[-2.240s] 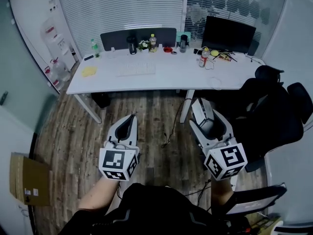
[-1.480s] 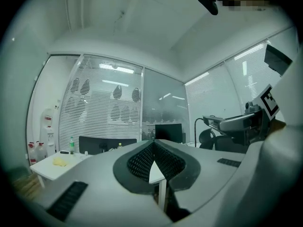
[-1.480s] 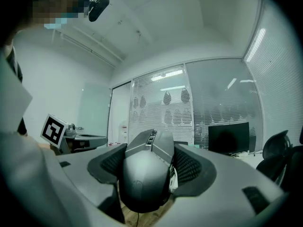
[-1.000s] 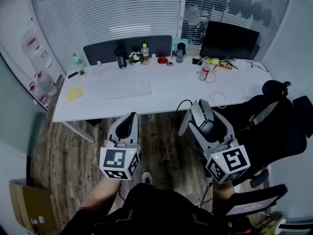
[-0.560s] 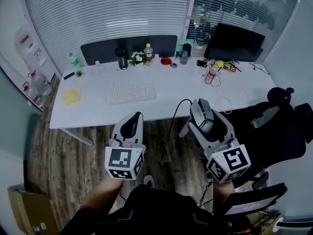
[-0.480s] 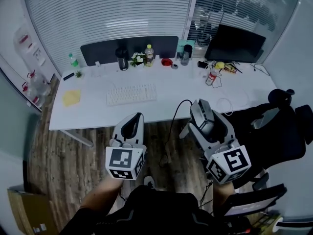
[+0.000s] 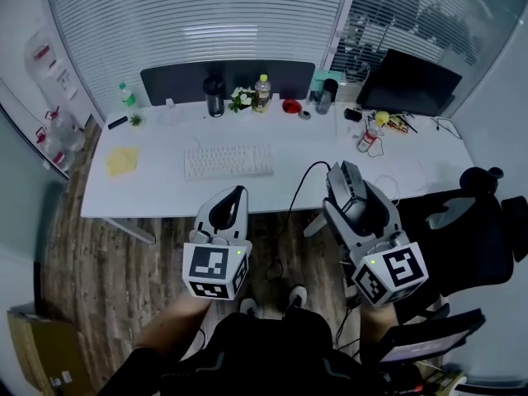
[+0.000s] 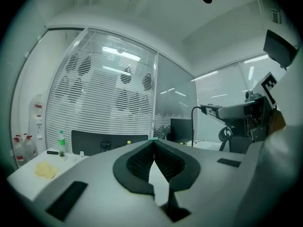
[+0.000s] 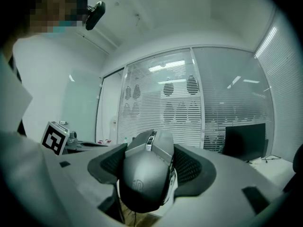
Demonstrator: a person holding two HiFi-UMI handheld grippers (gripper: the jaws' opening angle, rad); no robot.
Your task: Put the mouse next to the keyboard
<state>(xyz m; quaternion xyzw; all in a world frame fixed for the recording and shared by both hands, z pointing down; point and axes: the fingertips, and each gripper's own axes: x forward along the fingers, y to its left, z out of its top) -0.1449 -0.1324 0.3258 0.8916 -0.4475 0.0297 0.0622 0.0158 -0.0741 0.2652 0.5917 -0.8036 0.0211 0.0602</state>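
My right gripper (image 7: 350, 196) is shut on a grey wired mouse (image 7: 346, 190), held above the floor just in front of the white desk (image 7: 157, 190). In the right gripper view the mouse (image 9: 147, 171) fills the space between the pads, its black cable (image 7: 299, 186) looping down. The white keyboard (image 7: 228, 162) lies on the desk, left of the mouse and further back. My left gripper (image 7: 230, 205) hangs near the desk's front edge below the keyboard, shut and empty; its pads (image 8: 138, 162) meet at the tips in the left gripper view.
Along the desk's back stand bottles (image 7: 261, 92), a dark flask (image 7: 214, 96), a small plant (image 7: 242, 99) and a red bowl (image 7: 290, 106). A black monitor (image 7: 408, 83) sits at the right, a yellow cloth (image 7: 122, 161) at the left. A black office chair (image 7: 483, 225) stands to the right.
The desk has come closer and lower in the head view as the person steps toward it. Both grippers have kept their pose, the right one still holding the mouse.
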